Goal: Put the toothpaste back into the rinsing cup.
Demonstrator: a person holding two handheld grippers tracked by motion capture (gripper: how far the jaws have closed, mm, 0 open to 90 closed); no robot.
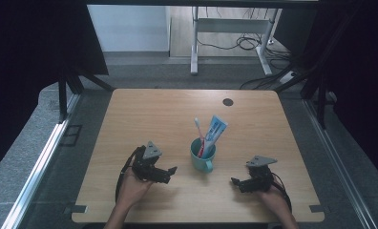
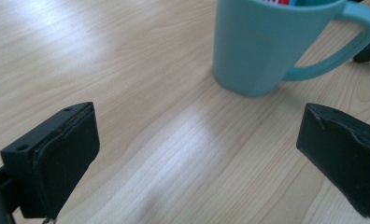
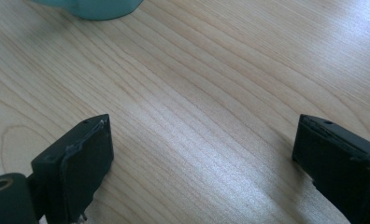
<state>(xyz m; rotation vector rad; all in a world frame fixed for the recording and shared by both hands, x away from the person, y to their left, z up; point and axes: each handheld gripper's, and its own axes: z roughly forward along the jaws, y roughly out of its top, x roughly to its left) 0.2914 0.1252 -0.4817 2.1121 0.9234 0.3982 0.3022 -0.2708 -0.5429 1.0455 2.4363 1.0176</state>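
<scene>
A teal mug (image 1: 202, 157) stands upright near the middle of the wooden table (image 1: 149, 119). A toothbrush (image 1: 198, 133) and a blue-and-red toothpaste tube (image 1: 215, 131) stick up out of it. My left gripper (image 1: 170, 172) rests low to the mug's left, open, its jaws wide apart with nothing between them. In the left gripper view the mug (image 2: 262, 46) stands a little beyond the gripper (image 2: 197, 154), its handle to the right. My right gripper (image 1: 235, 182) rests to the mug's right, open and holding nothing. The right gripper view has the mug's base (image 3: 92, 7) at the top left, beyond the gripper (image 3: 202, 168).
A small dark round spot (image 1: 228, 102) marks the table's far side. Beyond the table a white desk frame (image 1: 232, 33) stands on the floor with loose cables (image 1: 246, 43). Dark curtains hang at both sides. Bare wood surrounds the mug.
</scene>
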